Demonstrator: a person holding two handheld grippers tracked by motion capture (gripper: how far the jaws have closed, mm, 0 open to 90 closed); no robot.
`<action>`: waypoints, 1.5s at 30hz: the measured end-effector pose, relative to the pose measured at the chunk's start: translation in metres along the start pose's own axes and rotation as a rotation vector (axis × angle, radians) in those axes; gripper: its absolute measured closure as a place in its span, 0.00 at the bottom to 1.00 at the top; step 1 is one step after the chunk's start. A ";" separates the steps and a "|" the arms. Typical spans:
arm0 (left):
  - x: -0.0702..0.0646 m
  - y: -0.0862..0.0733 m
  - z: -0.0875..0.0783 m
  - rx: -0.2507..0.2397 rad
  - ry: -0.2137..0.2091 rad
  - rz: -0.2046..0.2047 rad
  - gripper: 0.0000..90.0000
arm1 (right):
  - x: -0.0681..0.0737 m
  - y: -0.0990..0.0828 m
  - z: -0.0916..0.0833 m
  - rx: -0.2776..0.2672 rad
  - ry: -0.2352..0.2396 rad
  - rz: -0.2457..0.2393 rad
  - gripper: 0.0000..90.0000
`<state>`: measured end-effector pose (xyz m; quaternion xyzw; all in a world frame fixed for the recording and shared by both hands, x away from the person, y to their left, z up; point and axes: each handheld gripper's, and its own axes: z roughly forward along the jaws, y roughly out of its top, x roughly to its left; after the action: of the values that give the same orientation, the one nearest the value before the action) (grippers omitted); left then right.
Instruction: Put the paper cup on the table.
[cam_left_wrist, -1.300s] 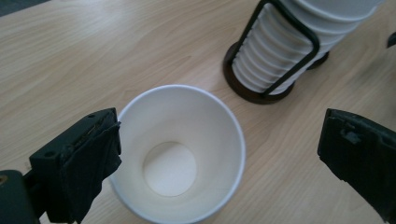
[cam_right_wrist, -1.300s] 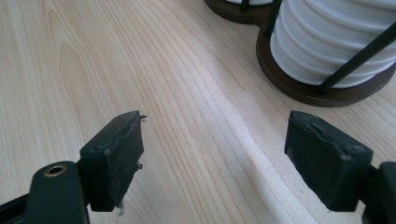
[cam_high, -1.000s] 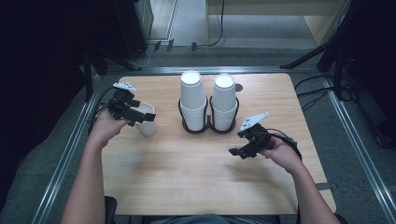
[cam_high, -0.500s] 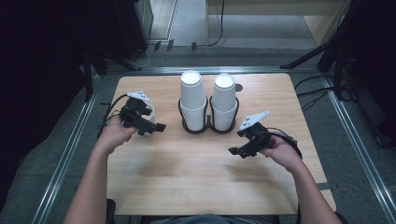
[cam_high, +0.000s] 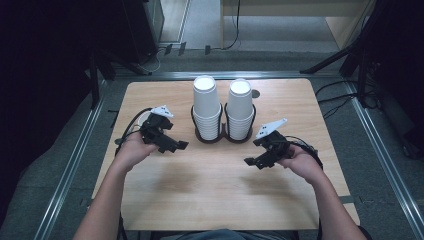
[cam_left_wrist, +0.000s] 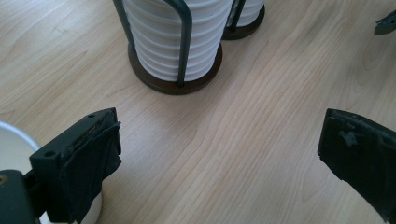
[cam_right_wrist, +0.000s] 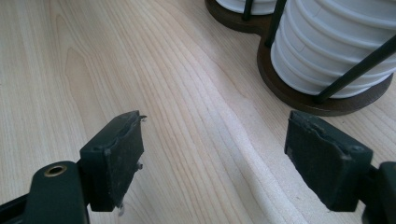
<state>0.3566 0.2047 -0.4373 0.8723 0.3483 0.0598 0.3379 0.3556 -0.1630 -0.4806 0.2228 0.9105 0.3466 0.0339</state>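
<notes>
Both hand-held grippers, left and right, hover wide-jawed and empty over the bench, flanking the paper-cup stacks.

Bright even tabletop, dark surroundings (soft shadows), sharp focus

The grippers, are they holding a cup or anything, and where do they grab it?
Nothing is held. The left gripper and the right gripper both stand open, with bare table between their jaws.
</notes>
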 end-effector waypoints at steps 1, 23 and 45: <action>-0.002 0.001 0.002 -0.002 -0.004 0.005 0.00 | 0.000 0.000 0.000 0.000 0.000 -0.001 0.22; -0.040 0.013 0.052 0.017 -0.051 0.082 0.00 | 0.005 -0.002 0.003 -0.018 0.019 0.013 0.22; -0.070 0.028 0.073 -0.010 -0.104 0.094 0.00 | 0.014 -0.005 0.012 0.036 -0.002 -0.030 0.22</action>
<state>0.3443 0.1047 -0.4661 0.8880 0.2887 0.0319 0.3566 0.3437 -0.1530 -0.4913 0.2100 0.9198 0.3295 0.0360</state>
